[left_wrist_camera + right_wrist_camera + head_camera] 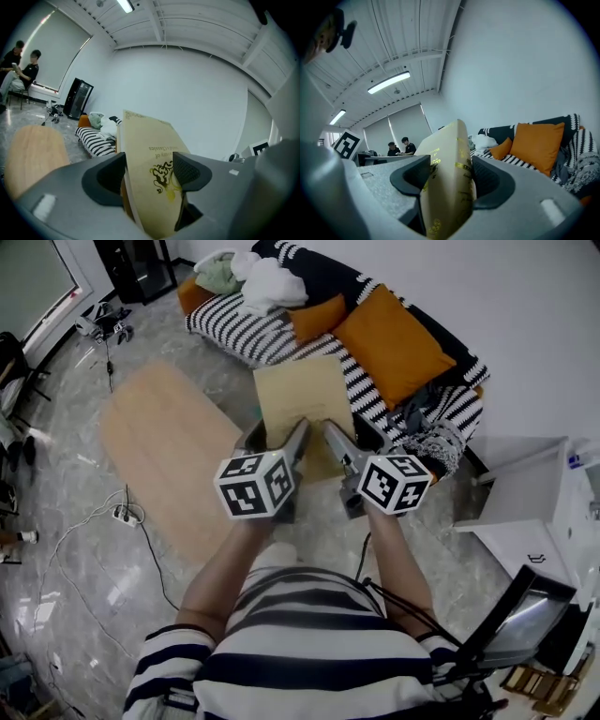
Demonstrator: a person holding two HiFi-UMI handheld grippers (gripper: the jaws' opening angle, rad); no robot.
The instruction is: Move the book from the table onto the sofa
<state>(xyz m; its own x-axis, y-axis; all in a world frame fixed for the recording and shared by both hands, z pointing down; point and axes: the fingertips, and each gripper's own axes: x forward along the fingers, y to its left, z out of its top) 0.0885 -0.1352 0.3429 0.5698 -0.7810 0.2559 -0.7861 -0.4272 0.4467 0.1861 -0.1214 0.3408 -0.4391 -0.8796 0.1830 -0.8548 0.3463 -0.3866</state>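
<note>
A tan book [302,399] with gold print hangs in the air in front of me, over the floor just short of the sofa [246,332]. My left gripper [279,433] is shut on the book's near left part and my right gripper [354,435] on its near right part. In the left gripper view the book [149,136] stands on edge between the left gripper's [150,174] pads. The right gripper view shows the book's spine [451,145] clamped in the right gripper [450,179]. The striped black-and-white sofa [520,161] carries orange cushions [394,341].
A pile of clothes [253,277] lies on the sofa's left end. The oval wooden table [169,451] stands to the left and a white cabinet [534,493] to the right. A power strip with cables [122,514] is on the floor. Two people [21,70] sit far off.
</note>
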